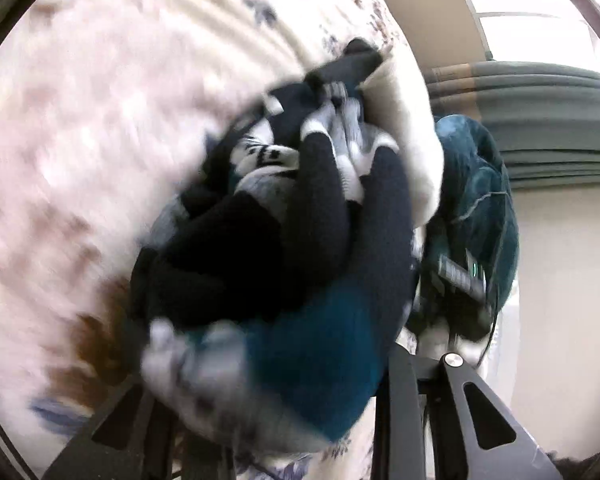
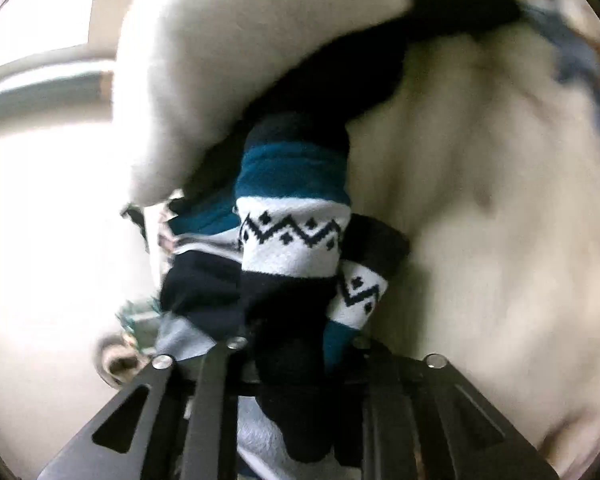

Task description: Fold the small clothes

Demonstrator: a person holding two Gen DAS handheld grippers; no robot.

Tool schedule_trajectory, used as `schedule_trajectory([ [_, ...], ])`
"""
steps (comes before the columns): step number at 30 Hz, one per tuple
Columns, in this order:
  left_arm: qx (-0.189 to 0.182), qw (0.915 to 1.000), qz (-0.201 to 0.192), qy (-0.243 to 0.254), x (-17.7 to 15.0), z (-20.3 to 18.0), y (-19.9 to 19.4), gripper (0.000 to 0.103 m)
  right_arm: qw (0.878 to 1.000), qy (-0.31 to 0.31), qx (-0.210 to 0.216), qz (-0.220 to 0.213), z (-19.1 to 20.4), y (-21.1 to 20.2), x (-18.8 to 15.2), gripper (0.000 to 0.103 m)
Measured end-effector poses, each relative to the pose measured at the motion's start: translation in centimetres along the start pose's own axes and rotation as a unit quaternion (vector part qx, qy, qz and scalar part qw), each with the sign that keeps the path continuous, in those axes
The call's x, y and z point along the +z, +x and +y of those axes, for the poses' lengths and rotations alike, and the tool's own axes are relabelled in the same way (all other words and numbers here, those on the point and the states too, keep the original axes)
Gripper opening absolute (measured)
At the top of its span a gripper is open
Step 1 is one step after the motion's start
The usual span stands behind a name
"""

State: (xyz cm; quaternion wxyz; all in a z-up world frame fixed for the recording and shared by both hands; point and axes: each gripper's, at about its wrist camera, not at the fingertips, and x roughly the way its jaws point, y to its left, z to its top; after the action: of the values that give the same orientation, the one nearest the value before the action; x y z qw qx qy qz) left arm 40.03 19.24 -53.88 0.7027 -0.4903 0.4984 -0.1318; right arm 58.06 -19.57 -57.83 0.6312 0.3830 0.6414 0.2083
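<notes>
A knitted sock (image 2: 292,240) with navy, teal and white bands and a black zigzag pattern hangs bunched between both grippers. In the left wrist view the same sock bundle (image 1: 300,264) fills the middle, blurred by motion, with teal and grey parts near the camera. My left gripper (image 1: 284,400) is shut on the sock's teal and grey end. My right gripper (image 2: 292,364) is shut on the navy end. The other gripper (image 1: 456,276) shows at the right of the left wrist view, behind the sock.
A cream bedspread with floral print (image 1: 100,120) lies below and to the left. A white pillow (image 2: 240,60) lies close behind the sock. Grey curtains (image 1: 540,120) and a bright window (image 1: 540,20) are at the far right.
</notes>
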Motion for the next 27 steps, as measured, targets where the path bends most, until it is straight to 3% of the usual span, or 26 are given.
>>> schedule_trajectory([
  [3, -0.016, 0.9986, 0.05, 0.01, 1.6, -0.2, -1.0, 0.025, 0.998, 0.023, 0.001, -0.058, 0.0, -4.0, -6.1, 0.013],
  [5, -0.01, 0.9953, 0.093, 0.026, 3.2, -0.3, -1.9, 0.025, 0.994, 0.062, -0.006, -0.094, -0.2, -6.5, -12.1, 0.012],
  [7, 0.003, 0.9911, 0.13, 0.028, 4.3, -0.3, -1.3, 0.025, 0.989, 0.111, -0.015, -0.101, -0.6, -7.2, -17.6, 0.012],
  [8, 0.017, 0.9879, 0.151, 0.033, 4.8, 0.2, -1.0, 0.027, 0.985, 0.14, -0.009, -0.095, -1.0, -6.9, -20.2, 0.013],
  [9, 0.056, 0.9831, 0.165, 0.055, 5.5, 0.7, -0.3, 0.03, 0.985, 0.149, -0.01, -0.088, -1.0, -6.4, -21.7, 0.013],
  [11, 0.105, 0.9756, 0.179, 0.074, 5.0, 1.8, 0.5, 0.048, 0.982, 0.173, -0.005, -0.07, -1.4, -4.5, -24.8, 0.019],
  [12, 0.129, 0.9717, 0.184, 0.072, 4.8, 2.6, 0.8, 0.05, 0.981, 0.183, -0.001, -0.059, -1.8, -3.6, -25.3, 0.024],
  [13, 0.129, 0.9726, 0.181, 0.066, 4.4, 2.9, 0.5, 0.053, 0.982, 0.183, -0.015, -0.04, -2.2, -2.6, -25.4, 0.031],
  [14, 0.122, 0.9759, 0.17, 0.062, 3.9, 2.8, -0.1, 0.053, 0.983, 0.176, -0.037, -0.032, -2.4, -2.2, -25.3, 0.043],
  [16, 0.15, 0.9758, 0.135, 0.085, 2.1, 1.7, -2.2, 0.059, 0.985, 0.16, -0.058, -0.041, -2.6, -3.0, -25.0, 0.052],
  [17, 0.173, 0.9722, 0.12, 0.101, 1.1, 0.8, -3.2, 0.081, 0.985, 0.153, -0.065, -0.046, -2.5, -4.0, -25.0, 0.059],
  [18, 0.215, 0.9641, 0.094, 0.125, -0.6, -0.3, -4.8, 0.091, 0.986, 0.146, -0.069, -0.049, -2.3, -4.7, -25.2, 0.067],
  [20, 0.263, 0.9518, 0.06, 0.145, -2.2, -1.7, -6.3, 0.094, 0.986, 0.119, -0.103, -0.061, -1.6, -7.1, -24.9, 0.081],
  [24, 0.331, 0.9332, 0.03, 0.136, -7.6, -1.0, -9.7, 0.096, 0.981, 0.074, -0.163, -0.074, 0.8, -10.1, -23.9, 0.082],
  [25, 0.345, 0.9287, 0.028, 0.134, -7.8, -0.2, -9.7, 0.101, 0.98, 0.067, -0.17, -0.077, 1.0, -11.3, -23.2, 0.082],
  [27, 0.379, 0.9164, 0.031, 0.124, -8.7, 1.9, -9.3, 0.102, 0.978, 0.047, -0.186, -0.08, 1.9, -12.0, -21.2, 0.082],
])
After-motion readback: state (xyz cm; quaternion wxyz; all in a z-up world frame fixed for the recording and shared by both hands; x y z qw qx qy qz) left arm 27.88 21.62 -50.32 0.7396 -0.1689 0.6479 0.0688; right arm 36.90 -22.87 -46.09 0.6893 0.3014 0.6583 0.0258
